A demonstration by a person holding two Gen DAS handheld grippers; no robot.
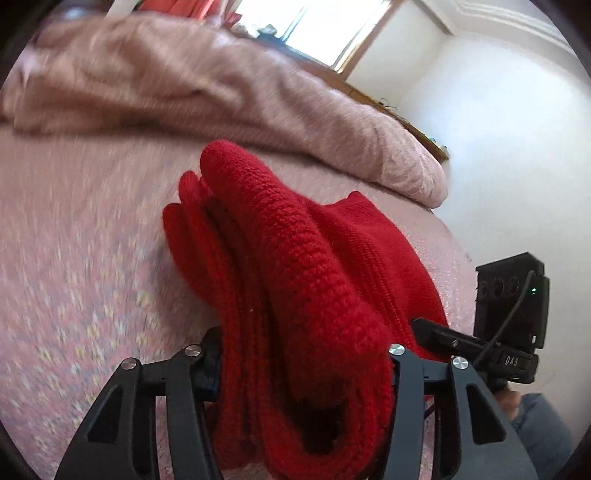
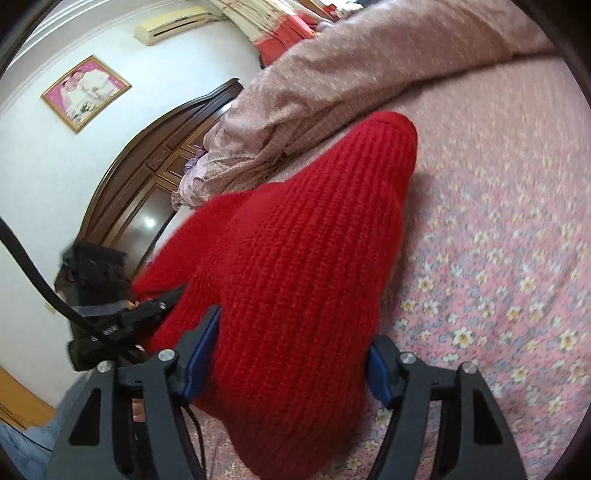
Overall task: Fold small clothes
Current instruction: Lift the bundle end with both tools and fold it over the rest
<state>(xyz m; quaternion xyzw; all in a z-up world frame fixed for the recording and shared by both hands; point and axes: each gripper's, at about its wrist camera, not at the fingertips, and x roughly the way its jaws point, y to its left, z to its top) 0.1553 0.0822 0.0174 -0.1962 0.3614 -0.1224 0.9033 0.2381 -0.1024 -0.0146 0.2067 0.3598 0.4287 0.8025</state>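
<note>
A red knitted garment [image 1: 295,280] is bunched in thick folds above the pink flowered bedsheet [image 1: 81,266]. My left gripper [image 1: 306,369] is shut on one end of it, the knit filling the space between the black fingers. My right gripper [image 2: 291,362] is shut on the other end of the red garment [image 2: 295,258], its blue pads pressed into the knit. The right gripper also shows at the right of the left wrist view [image 1: 443,338], and the left gripper shows at the left of the right wrist view [image 2: 155,306], both at the garment's edge.
A rumpled pink quilt [image 1: 221,96] lies across the far side of the bed, also in the right wrist view [image 2: 332,74]. A dark wooden headboard [image 2: 147,166], a white wall with a framed picture [image 2: 85,92] and an air conditioner [image 2: 173,24] are beyond. A window [image 1: 332,29] is at the back.
</note>
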